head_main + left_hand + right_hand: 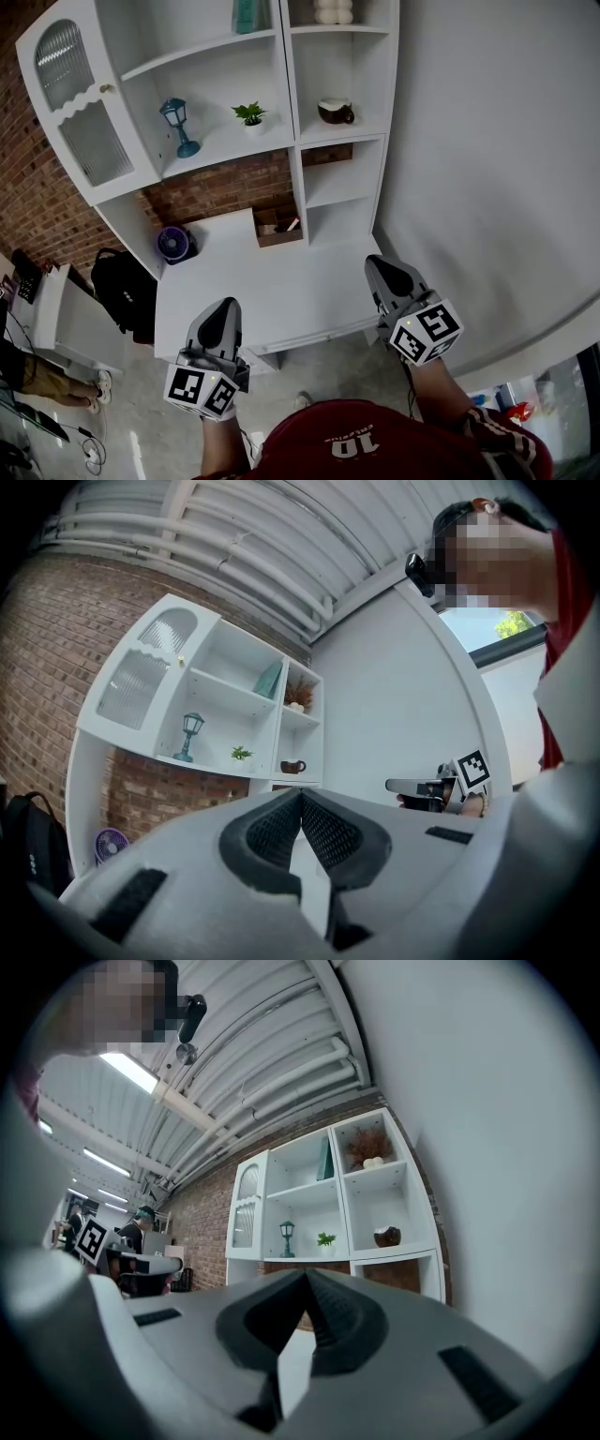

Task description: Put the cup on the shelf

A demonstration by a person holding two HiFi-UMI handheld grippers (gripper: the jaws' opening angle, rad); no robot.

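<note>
Tongs number two, and both pairs are closed tip to tip with nothing between them. The left tongs [225, 307] and right tongs [384, 265] hang over the near edge of the one white tabletop [281, 281]. Each carries one cube with black-and-white square markers.

One brown cup [335, 112] stands on the white shelf [289, 112], ahead of and above both tongs and well apart from them, in the compartment nearer the right tongs' side. In the compartment to its left, ahead of the left tongs, are one teal lantern [177, 127] and one small green plant [250, 116]. One purple fan [174, 244] and one black backpack [122, 286] sit beyond the left tongs, on their outer side.

The only readable writing is "10" on the person's red shirt [352, 441], behind the tongs.
</note>
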